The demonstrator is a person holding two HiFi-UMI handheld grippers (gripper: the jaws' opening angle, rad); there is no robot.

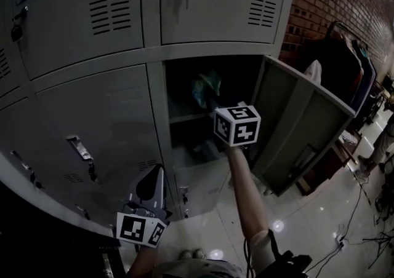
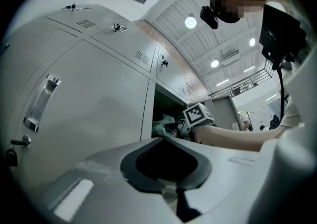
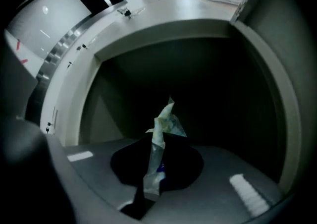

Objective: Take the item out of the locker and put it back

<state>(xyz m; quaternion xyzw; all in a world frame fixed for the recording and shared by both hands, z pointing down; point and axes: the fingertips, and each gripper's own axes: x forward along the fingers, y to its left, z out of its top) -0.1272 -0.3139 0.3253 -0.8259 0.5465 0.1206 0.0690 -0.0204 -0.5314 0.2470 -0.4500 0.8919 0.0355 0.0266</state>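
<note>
And there it was: the right gripper (image 3: 161,143) had its jaws pressed together on a thin, crinkled plastic wrapper (image 3: 163,121), which stood up out of the pinch like a little flag. The wrapper hung in the mouth of the open locker (image 1: 159,101), above the inner shelf (image 1: 184,117), and whether it brushed either could not be told. A featherweight, by the look of it: soft, floppy, probably slick. There was nothing to break but plenty to let slide, so a firm pinch on a bunched fold well in from the edge looked the safest hold. The present grip sat low on the film, with most of it free above the jaws. Room to work was fair. The locker door (image 1: 301,123) stood swung wide to the right, off the arm, and the dark compartment lay open ahead. The edges to watch were the frame post on the left, the shelf lip underneath and the top of the opening. The left gripper (image 2: 163,139), jaws together on nothing, hung low and well apart, in front of the closed lockers (image 1: 92,123).
</note>
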